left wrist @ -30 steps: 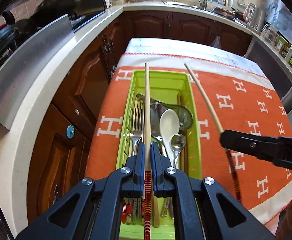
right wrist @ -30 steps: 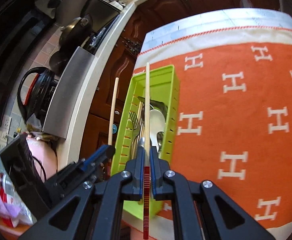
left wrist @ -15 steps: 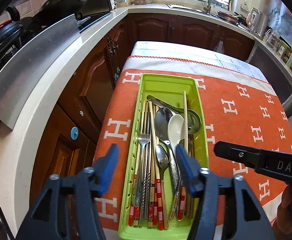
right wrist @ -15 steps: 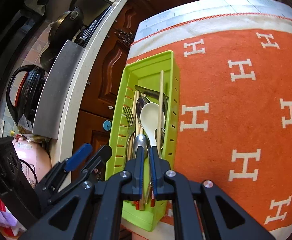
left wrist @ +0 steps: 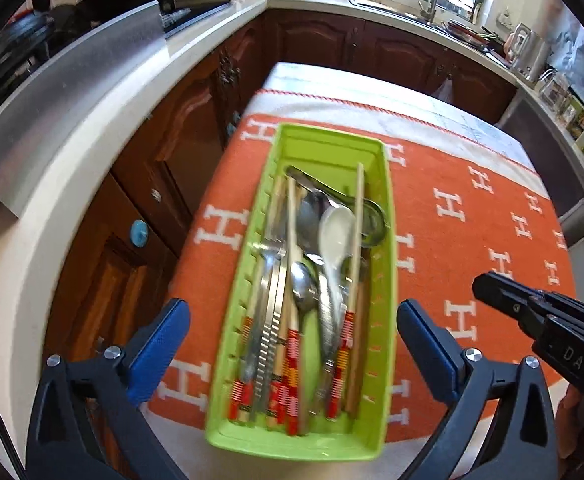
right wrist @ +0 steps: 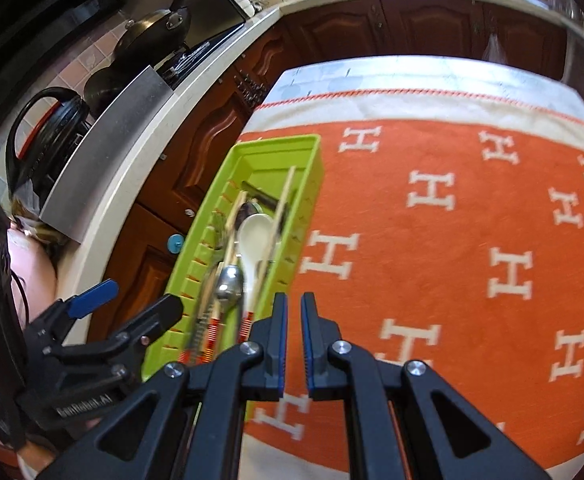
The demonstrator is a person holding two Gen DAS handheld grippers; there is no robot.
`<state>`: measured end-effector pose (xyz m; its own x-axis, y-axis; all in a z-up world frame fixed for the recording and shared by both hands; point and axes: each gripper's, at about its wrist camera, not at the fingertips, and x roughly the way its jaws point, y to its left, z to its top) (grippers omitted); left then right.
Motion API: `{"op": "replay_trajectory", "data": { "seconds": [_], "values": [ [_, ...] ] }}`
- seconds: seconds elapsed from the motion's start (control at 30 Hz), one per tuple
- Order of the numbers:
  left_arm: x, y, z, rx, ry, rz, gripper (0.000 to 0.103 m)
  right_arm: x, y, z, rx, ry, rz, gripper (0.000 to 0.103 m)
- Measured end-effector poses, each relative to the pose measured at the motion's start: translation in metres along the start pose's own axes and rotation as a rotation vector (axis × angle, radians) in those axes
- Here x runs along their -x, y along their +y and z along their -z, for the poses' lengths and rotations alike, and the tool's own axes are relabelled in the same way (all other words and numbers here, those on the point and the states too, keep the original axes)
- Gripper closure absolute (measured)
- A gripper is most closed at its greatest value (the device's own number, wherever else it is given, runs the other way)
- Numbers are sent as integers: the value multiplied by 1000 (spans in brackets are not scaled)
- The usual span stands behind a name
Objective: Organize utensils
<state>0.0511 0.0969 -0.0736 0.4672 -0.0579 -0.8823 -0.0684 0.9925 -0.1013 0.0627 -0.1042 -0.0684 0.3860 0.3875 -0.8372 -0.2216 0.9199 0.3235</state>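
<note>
Both chopsticks (left wrist: 356, 236) you held a second ago now lie in the green tray (left wrist: 385, 276) among the spoons and forks. Your left gripper (left wrist: 292, 344) is opening wide above it, nothing between; your right gripper (right wrist: 294, 344) is nearly closed, empty, over the orange cloth (right wrist: 451, 240). Dip carelessly and you could nudge the tray, close to the cloth's left edge.

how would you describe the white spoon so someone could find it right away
Find the green tray at the left edge of the orange cloth. Among the utensils in it, the white spoon is the only glossy white one; the other spoons are metal.
</note>
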Motion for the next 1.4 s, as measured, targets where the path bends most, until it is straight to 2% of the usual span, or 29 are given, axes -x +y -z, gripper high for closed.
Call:
{"op": "replay_trajectory", "data": {
  "seconds": [0.07, 0.2, 0.37, 0.67, 0.93, 1.3, 1.4],
  "values": [
    [-1, -6, 4, 6, 14, 22, 1, 8, -6, 3, 19, -19, 31, 93],
    [3, -25, 10, -9, 16, 58, 1, 31, -23, 13, 45, -70, 97, 79],
    [15, -54, 12, -41, -1, 72, 1, 55, -41, 28, 61, -111, 175, 70],
    [42, -106, 15, -117, -63, 39, 1, 97, -79, 45, -59, -165, 209, 69],
    [63, -143, 13, -157, -101, 15, 1, 133, -84, 51, -66, -238, 238, 68],
    [90, -162, 16, -160, -179, 7, 1, 159, -76, 52, -21, -321, 247, 52],
    [94, -162, 17, -150, -193, 8, 1, 161, -76, 51, -18, -329, 240, 51]
  ]
}}
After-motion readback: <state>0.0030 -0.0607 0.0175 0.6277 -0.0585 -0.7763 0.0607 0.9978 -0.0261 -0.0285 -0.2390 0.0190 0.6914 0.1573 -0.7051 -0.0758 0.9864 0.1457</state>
